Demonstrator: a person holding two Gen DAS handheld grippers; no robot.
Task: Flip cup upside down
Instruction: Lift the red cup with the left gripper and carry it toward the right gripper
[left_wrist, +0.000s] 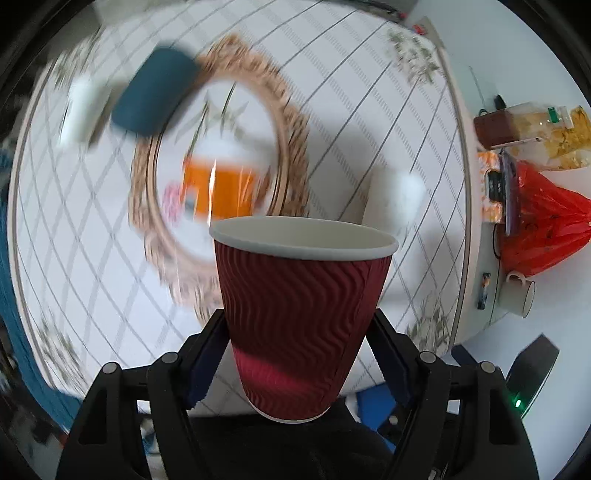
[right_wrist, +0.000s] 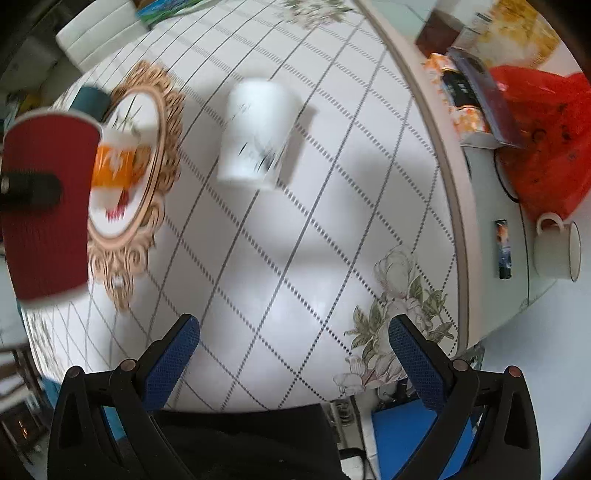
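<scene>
My left gripper (left_wrist: 295, 332) is shut on a dark red ripple paper cup (left_wrist: 301, 314), gripping its lower sides. The cup is upright, its white rim up, held above the table. It also shows at the left edge of the right wrist view (right_wrist: 48, 206), with a black finger across it. My right gripper (right_wrist: 293, 336) is open and empty above the table's near part. A white cup (right_wrist: 255, 136) stands on the table beyond it; in the left wrist view it is a white blur (left_wrist: 406, 199).
The round table (right_wrist: 295, 258) has a white cloth with a grid and flowers. A gold-framed tray (left_wrist: 221, 177) holds orange packets. A teal cup (left_wrist: 155, 96) stands beside it. A side counter holds a red bag (right_wrist: 543, 140), a mug (right_wrist: 557, 251) and boxes.
</scene>
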